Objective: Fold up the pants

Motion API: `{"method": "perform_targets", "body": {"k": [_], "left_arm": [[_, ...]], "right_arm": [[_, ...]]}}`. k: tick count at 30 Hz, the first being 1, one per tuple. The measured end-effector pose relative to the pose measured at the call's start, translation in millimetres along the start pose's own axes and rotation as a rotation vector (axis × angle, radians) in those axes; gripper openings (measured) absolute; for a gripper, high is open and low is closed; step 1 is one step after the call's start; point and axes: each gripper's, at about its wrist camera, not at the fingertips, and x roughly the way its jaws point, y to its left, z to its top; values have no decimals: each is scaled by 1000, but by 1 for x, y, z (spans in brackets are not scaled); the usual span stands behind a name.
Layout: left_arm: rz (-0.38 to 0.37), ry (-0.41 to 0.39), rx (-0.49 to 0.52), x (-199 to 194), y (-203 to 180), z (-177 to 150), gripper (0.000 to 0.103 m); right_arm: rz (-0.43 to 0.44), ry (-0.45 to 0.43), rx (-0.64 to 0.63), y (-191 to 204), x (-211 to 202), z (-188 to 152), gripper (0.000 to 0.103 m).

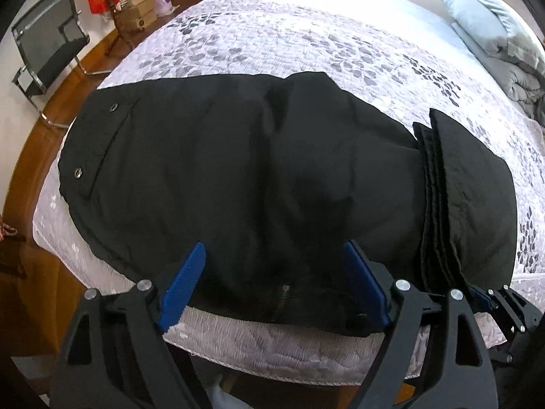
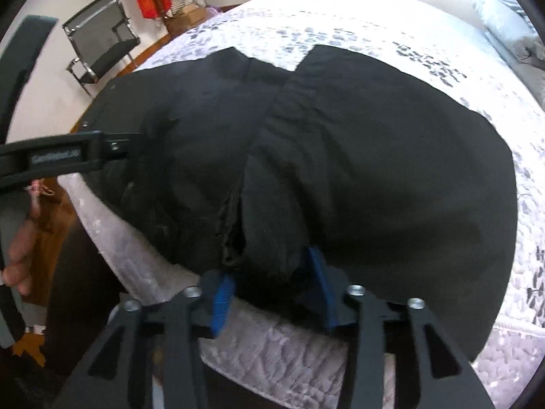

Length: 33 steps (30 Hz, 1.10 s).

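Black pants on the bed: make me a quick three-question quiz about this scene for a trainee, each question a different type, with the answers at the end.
1. True or false: the black pants lie in a laundry basket.
2. The left gripper is: A) shut on a pillow; B) open, with its fingers either side of the near edge of the pants; C) out of view.
3. Fill in: in the left wrist view, the furniture at upper left beside the bed is a black ____.

Key
1. False: they lie spread on the bed's quilt.
2. B.
3. chair.
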Motion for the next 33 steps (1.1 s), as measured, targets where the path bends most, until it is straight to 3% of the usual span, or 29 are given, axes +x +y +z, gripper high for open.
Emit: {"method": "perform_targets", "body": {"k": [4, 11, 14, 19, 22, 24, 28, 31, 33], "left_arm": [[1, 0, 12, 1, 0, -2, 84], [-8, 11, 15, 0, -1, -9, 85], [-4, 9, 16, 0, -2, -10, 86], [-5, 10, 22, -1, -4, -10, 87], [-1, 12, 21, 0, -5, -10, 87], [2, 9, 17, -1, -4, -9, 87], [-13, 10, 14, -2, -7, -6, 87], [16, -3, 36, -3, -15, -6, 87], [32, -4, 53, -2, -17, -7, 87]], "right_arm": [[172, -30, 97, -18, -25, 1, 50], [351, -188, 280, -63, -65, 26, 50], [155, -173, 240, -64, -57, 40, 50], [20, -36, 146, -42, 0, 34, 50], [-69, -33, 85, -28, 18, 28, 52], [-74, -34, 79, -24, 14, 27, 53], [15, -92, 155, -26, -14, 32, 53], [-107, -64, 182, -29, -13, 35, 53], [-136, -33, 197, -33, -2, 31, 54]]}}
